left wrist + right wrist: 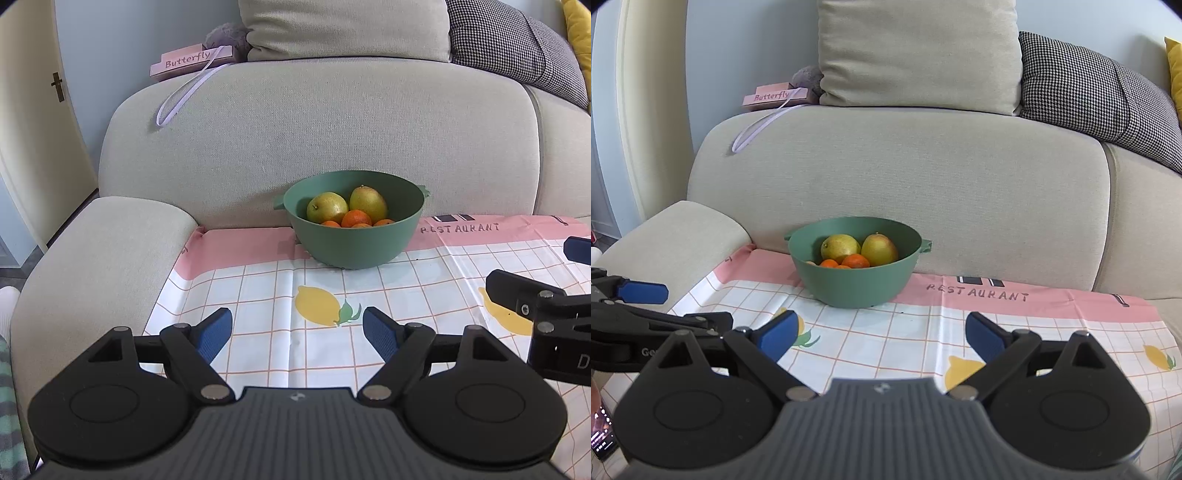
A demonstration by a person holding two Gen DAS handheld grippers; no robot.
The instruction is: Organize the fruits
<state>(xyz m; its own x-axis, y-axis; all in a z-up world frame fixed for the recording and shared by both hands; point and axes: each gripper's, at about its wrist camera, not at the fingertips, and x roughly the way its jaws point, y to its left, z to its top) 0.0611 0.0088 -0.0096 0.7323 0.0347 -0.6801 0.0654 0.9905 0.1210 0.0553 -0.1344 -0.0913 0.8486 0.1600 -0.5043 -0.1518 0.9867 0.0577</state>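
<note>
From the left wrist camera, the left gripper (297, 328) hovers low over a checked cloth (266, 295) printed with lemons and a pink band, its blue-padded fingers (214, 334) spread wide apart with nothing between them. Straight ahead, well apart from the fingers, a green bowl (354, 243) stands on the pink band of the cloth, close against the beige sofa (295, 129) backrest. Two yellow-green pears (327, 207) lie side by side in the bowl, with several small oranges (355, 218) in front of them. At the right edge the right gripper (535, 280) enters the view, its fingers also apart. A pink box (188, 62) lettered "Butterfly" sits on top of the backrest. From the right wrist camera, the right gripper (879, 334) likewise shows blue fingers (984, 338) open and empty above the cloth (916, 332). The bowl (853, 286) stands ahead and slightly left, holding the pears (840, 247) and oranges (856, 261). The left gripper (665, 302) shows at the left edge, beside the sofa (905, 177) armrest.
</note>
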